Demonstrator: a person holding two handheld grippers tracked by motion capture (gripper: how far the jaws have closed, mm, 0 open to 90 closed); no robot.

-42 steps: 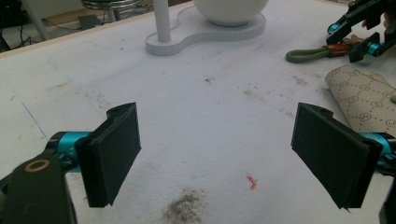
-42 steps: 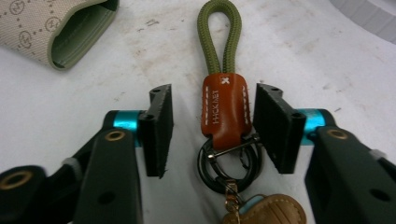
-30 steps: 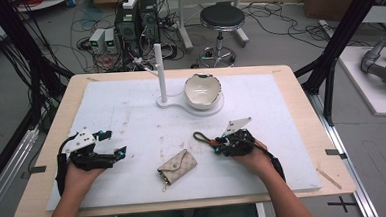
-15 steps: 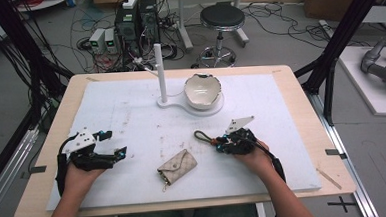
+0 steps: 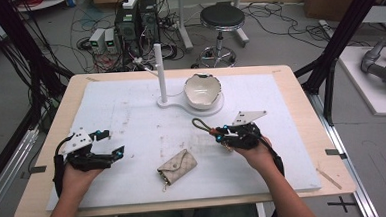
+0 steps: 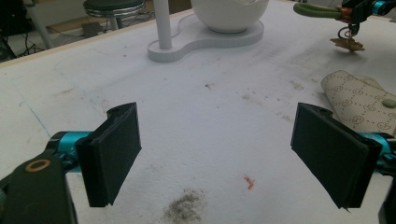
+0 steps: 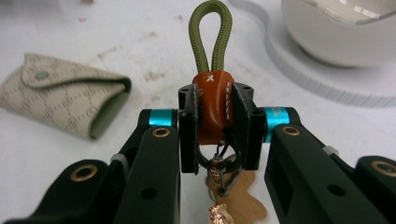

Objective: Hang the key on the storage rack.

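Right of the worktop's [image 5: 131,106] middle, the right gripper [image 7: 217,128] clamps the keychain's [image 7: 212,100] stiff leather tab, its light keys dangling loosely, while the left gripper [image 6: 233,158] gapes empty.

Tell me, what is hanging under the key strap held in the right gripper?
Under the strap, a metal ring and small copper charms hang between the right gripper jaws. The jaws cover the ring's upper part.

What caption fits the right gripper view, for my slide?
Right gripper clamps keychain's orange leather tab, green loop forward, beige pouch nearby.
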